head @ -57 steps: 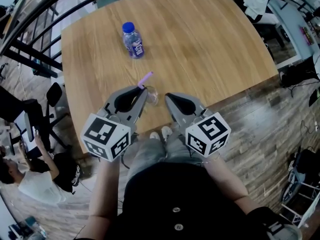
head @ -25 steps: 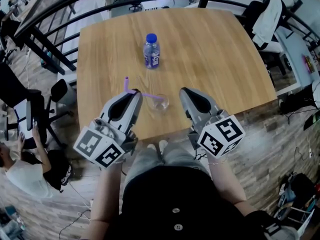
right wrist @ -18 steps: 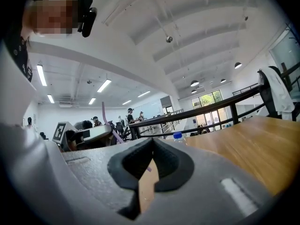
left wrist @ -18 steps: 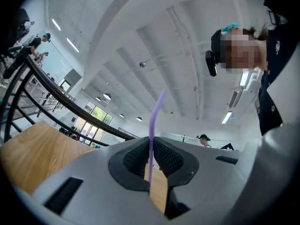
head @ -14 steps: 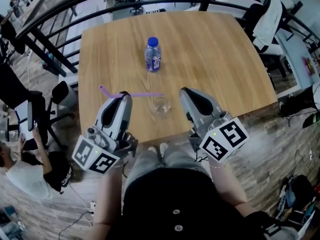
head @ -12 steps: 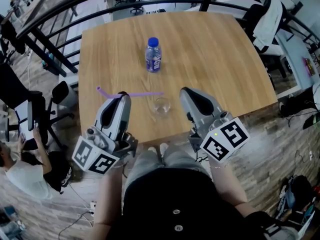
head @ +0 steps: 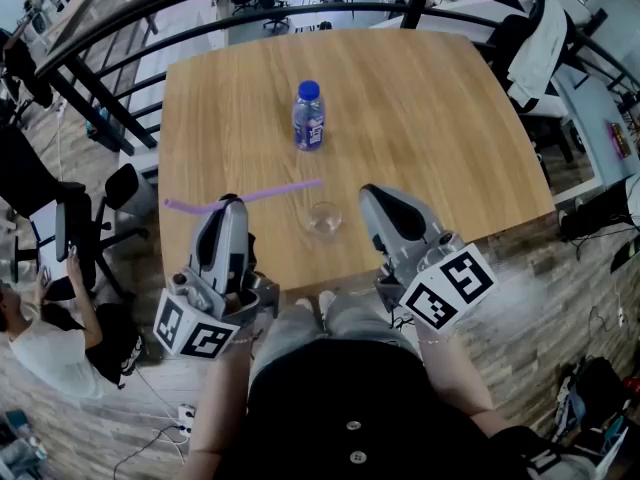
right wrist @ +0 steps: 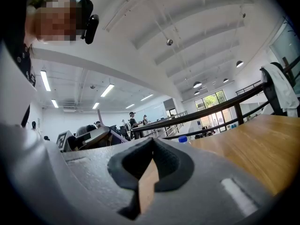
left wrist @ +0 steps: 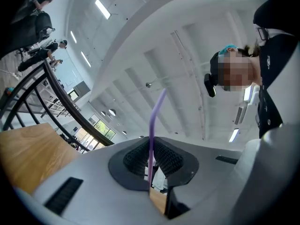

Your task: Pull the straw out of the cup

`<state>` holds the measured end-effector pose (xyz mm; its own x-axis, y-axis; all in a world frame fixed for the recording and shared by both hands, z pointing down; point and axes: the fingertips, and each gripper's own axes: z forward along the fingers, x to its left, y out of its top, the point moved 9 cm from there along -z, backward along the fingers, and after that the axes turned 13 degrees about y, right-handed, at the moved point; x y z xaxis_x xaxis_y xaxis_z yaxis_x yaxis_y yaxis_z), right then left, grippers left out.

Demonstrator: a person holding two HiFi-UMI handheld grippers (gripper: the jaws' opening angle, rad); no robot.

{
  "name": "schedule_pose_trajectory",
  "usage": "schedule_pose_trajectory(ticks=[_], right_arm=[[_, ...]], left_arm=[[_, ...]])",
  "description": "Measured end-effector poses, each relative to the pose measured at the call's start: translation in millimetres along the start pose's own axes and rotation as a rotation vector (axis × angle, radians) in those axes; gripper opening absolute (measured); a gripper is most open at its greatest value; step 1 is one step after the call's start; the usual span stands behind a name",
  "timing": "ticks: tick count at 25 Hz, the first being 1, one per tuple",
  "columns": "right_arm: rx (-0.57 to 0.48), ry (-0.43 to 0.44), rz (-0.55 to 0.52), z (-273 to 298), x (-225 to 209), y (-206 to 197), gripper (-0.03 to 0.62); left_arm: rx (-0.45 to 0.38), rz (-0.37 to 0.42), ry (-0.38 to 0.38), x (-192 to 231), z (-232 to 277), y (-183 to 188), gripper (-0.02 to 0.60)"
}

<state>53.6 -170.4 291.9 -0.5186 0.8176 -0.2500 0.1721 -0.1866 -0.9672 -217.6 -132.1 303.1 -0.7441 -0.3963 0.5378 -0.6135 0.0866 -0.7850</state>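
Note:
A purple straw (head: 270, 192) lies nearly level across the head view, pinched near its bend by my left gripper (head: 232, 204). Its right end hangs just beyond the clear cup (head: 323, 218) and is apart from it. The cup stands upright on the wooden table (head: 430, 118), between the two grippers. In the left gripper view the straw (left wrist: 154, 118) rises out of the left gripper (left wrist: 151, 149), whose ribbed pads press on it. My right gripper (head: 372, 194) rests to the right of the cup. In its own view the right gripper (right wrist: 152, 144) has its pads together with nothing between them.
A bottle with a blue cap (head: 308, 116) stands upright farther back on the table, also seen as a blue cap (right wrist: 183, 139). A dark railing (head: 100, 38) runs behind the table. Chairs (head: 120, 188) and a seated person (head: 60, 353) are at the left.
The straw came up out of the cup and swung over to lie across. My left gripper drew back to the left with it. The right gripper kept still.

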Motion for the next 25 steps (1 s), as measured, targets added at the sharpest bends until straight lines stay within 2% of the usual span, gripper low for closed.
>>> schedule_pose_trajectory(ticks=[10, 20, 25], right_arm=[[0.012, 0.027, 0.005, 7, 7, -6, -0.002], [0.050, 0.042, 0.026, 15, 8, -22, -0.002], [0.064, 0.043, 0.037, 15, 7, -30, -0.002]], left_arm=[[-0.019, -0.039, 0.037, 8, -6, -2, 0.041], [0.060, -0.049, 0.082, 10, -7, -21, 0.041], [0.063, -0.048, 0.055, 10, -6, -25, 0.041]])
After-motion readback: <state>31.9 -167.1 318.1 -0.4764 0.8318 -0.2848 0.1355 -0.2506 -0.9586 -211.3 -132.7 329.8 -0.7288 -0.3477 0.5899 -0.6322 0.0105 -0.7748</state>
